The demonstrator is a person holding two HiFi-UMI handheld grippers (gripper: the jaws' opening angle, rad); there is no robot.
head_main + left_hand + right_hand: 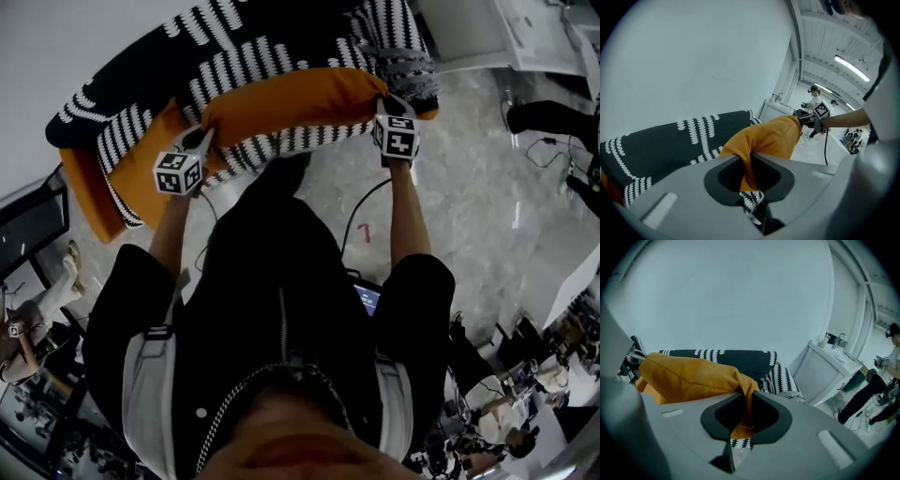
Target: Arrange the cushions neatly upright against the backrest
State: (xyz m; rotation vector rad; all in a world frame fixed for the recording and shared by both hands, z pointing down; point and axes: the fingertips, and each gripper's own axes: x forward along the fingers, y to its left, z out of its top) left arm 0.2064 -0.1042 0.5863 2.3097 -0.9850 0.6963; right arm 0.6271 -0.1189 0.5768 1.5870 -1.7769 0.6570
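Note:
An orange cushion point(291, 98) with a black-and-white patterned underside hangs stretched between my two grippers, above the sofa's seat. My left gripper point(200, 142) is shut on its left corner, where the orange fabric point(746, 161) is pinched between the jaws. My right gripper point(392, 105) is shut on the right corner, with a fold of the cushion point(748, 404) clamped there. A second orange cushion point(141, 173) lies on the seat at the left. The sofa's black backrest point(169, 70) with white stripes runs behind.
A striped cushion point(398, 42) rests at the sofa's right end. A white cabinet point(834, 371) stands right of the sofa. People and cables are on the floor at the right point(553, 141). A black cable point(361, 211) hangs from my right gripper.

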